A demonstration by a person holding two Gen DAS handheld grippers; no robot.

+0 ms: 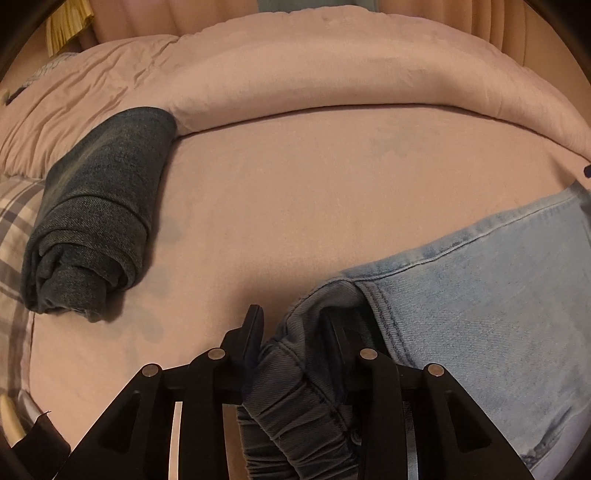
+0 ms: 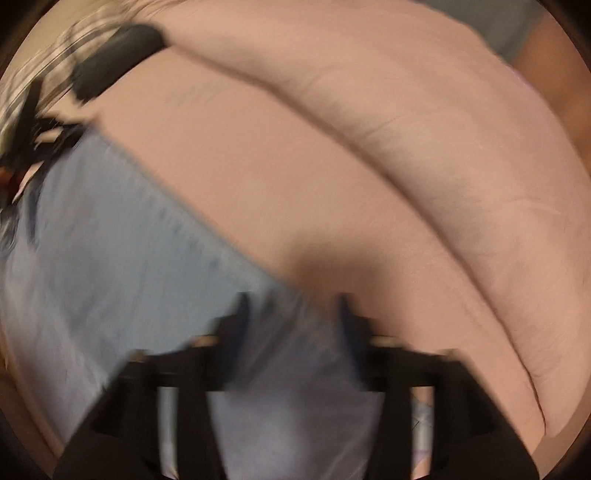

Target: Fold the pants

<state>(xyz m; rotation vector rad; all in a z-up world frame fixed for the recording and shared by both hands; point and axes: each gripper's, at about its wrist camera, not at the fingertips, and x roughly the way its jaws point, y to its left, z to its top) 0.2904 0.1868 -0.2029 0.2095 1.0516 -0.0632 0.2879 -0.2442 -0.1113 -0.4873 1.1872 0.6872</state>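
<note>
Left gripper (image 1: 293, 332): black two-finger tool, pointed steeply down, jaws clamped on a bunched fold of the light-blue jeans (image 1: 480, 295); gathered elastic waistband fabric is pinched between the fingers (image 1: 255, 325) and lifted off the sheet. Right gripper (image 2: 293, 314): same build, picture heavily blurred; jaws stand apart with pale denim lying under and between them, pads not pressing on it, so released. Light-blue jeans: task item, spread flat on the pink bed sheet (image 1: 277, 203), running from the left gripper off toward the right edge of the left wrist view, a stitched seam along the far edge; in the right wrist view the same cloth fills the lower left, its edge slanting up from the right gripper. Pink bed sheet: smooth, with faint darker marks, bearing all items. Dark jeans (image 1: 96, 214): folded into a thick bundle, well apart from the light-blue jeans, beyond and to the left of the left gripper. Plaid cloth (image 1: 14, 229): just left of the dark jeans, touching them. Pink comforter (image 1: 332, 66): rolled back in a thick ridge beyond both pairs, against the headboard side. Yellow fabric (image 1: 66, 22): farthest, upper left corner.
</note>
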